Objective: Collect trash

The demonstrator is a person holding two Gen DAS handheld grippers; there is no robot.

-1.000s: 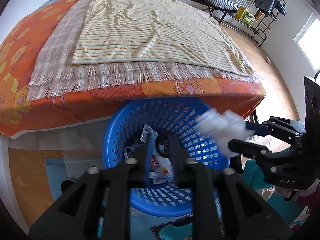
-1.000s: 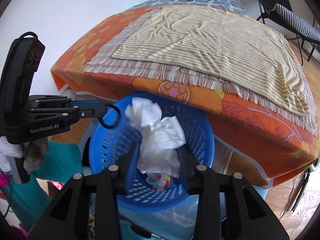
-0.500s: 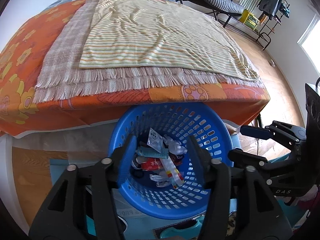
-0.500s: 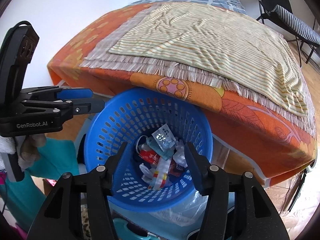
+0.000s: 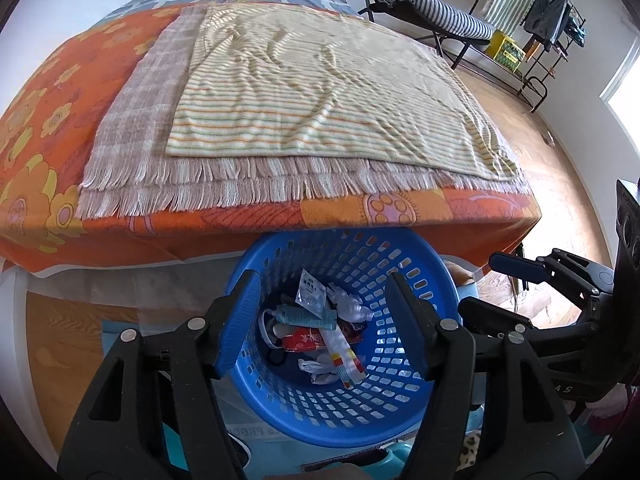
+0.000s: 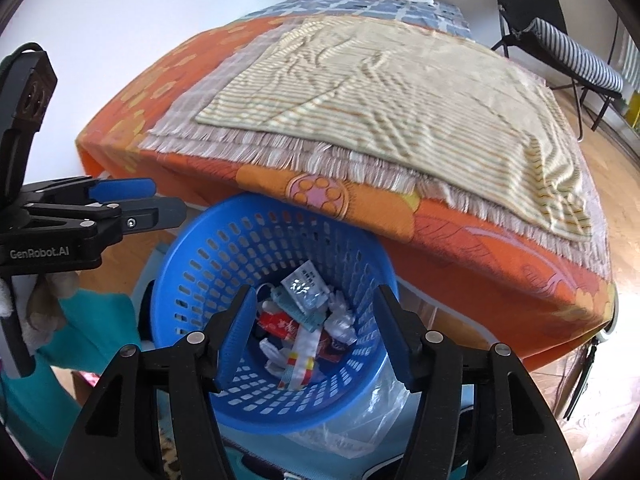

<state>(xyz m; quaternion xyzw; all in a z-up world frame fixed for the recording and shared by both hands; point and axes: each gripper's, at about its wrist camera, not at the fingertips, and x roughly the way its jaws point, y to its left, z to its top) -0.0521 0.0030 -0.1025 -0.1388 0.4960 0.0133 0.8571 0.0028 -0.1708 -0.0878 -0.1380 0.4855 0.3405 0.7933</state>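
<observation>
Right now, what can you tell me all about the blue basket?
The basket is round, bright blue plastic, its wall and floor full of small slots. It sits low, tipped toward the cameras, its far rim tucked under the bed's orange cover. Trash lies inside: wrappers, crumpled white bits, a red pack. Both open grippers, left and right, hover over it without touching.

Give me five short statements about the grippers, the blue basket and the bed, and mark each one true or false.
1. The left gripper is open and holds nothing. True.
2. The right gripper grips a white tissue. False: it is open and holds nothing.
3. The blue basket holds wrappers and crumpled trash. True.
4. The basket stands on top of the bed. False: it sits below the edge of the bed.
5. A striped towel lies spread on the bed over a fringed checked blanket. True.
</observation>
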